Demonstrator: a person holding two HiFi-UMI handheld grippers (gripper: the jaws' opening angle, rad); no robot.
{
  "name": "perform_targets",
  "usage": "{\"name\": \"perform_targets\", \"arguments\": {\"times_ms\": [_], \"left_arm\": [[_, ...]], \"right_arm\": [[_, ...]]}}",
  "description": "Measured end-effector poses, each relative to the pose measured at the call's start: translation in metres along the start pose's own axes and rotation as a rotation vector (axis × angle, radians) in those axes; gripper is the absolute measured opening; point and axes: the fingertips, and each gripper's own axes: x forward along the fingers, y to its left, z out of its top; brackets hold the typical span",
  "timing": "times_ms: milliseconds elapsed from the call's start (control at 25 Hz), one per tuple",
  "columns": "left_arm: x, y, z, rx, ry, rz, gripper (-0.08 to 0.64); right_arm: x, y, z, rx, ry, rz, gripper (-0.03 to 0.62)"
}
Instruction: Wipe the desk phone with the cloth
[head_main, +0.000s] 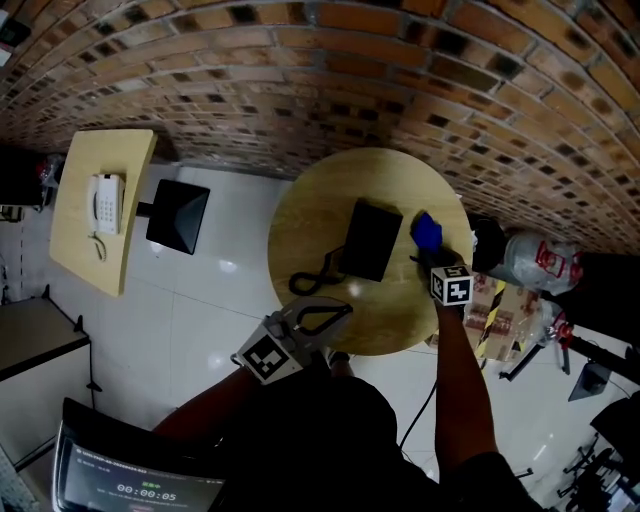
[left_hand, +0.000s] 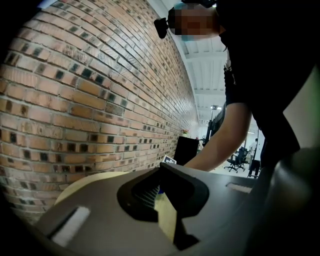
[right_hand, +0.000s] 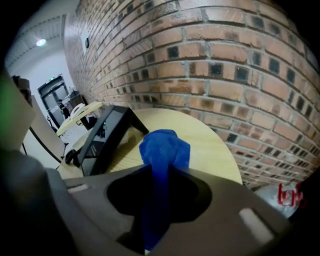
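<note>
A curved brick wall (head_main: 300, 80) backs a white tiled floor (head_main: 210, 310), and close to it stands a round wooden desk (head_main: 300, 215) with the black desk phone (head_main: 370, 240) near its middle. The blue cloth (head_main: 427, 232) is just beside the phone's right edge, bunched and pinched in the clenched jaws of the right gripper (head_main: 432, 255), with a soft wad poking out past the tips. That wad is limp and light, so it should mould to the phone's face, though a loose grip could let it slip out on a firm stroke. The phone is propped at a slant on its stand and looks like light, smooth plastic. I judge it would slide or tip under a push, so it is best braced at an edge or the base rather than the face. The left gripper (head_main: 345, 310) hovers at the near side, jaws drawn together on nothing, and is well placed for that. The handset and curled cord (head_main: 312, 278) lie just left of the phone and could snag a sweep. Well apart are a second desk (head_main: 85, 240) with a white phone (head_main: 106, 203), and cardboard boxes (head_main: 500, 305) on the floor to the right.
</note>
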Motion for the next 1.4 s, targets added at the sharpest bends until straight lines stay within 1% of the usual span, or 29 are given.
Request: {"name": "perform_targets", "arguments": {"times_ms": [120, 320, 400, 520, 640, 720, 920, 1120, 1280, 1400], "left_arm": [[-0.002, 0.004, 0.004, 0.026, -0.011, 0.010, -0.003], [-0.013, 0.005, 0.015, 0.030, -0.033, 0.036, -0.003], [-0.019, 0.006, 0.016, 0.034, -0.033, 0.048, -0.003], [-0.026, 0.006, 0.016, 0.032, -0.030, 0.064, -0.003], [-0.034, 0.009, 0.016, 0.038, -0.041, 0.079, -0.004], [-0.039, 0.011, 0.014, 0.026, -0.037, 0.095, -0.004], [-0.044, 0.013, 0.010, 0.006, -0.039, 0.111, -0.003], [-0.039, 0.007, 0.012, 0.022, -0.034, 0.090, -0.003], [-0.035, 0.005, 0.011, 0.011, -0.038, 0.085, -0.003], [-0.034, 0.004, 0.009, 0.025, -0.037, 0.077, -0.004]], "right_arm": [[-0.004, 0.027, 0.037, -0.067, -0.070, 0.050, 0.089], [-0.016, 0.072, 0.110, -0.175, -0.189, 0.115, 0.089], [-0.014, 0.089, 0.130, -0.224, -0.206, 0.135, 0.089], [0.000, 0.105, 0.136, -0.296, -0.175, 0.156, 0.089], [0.016, 0.117, 0.124, -0.351, -0.114, 0.166, 0.089], [0.020, 0.125, 0.113, -0.366, -0.093, 0.176, 0.089], [0.019, 0.146, 0.077, -0.359, -0.053, 0.223, 0.089], [0.009, 0.174, 0.027, -0.343, 0.009, 0.282, 0.089], [0.004, 0.201, -0.015, -0.338, 0.069, 0.340, 0.089], [0.001, 0.214, -0.037, -0.337, 0.104, 0.376, 0.089]]}}
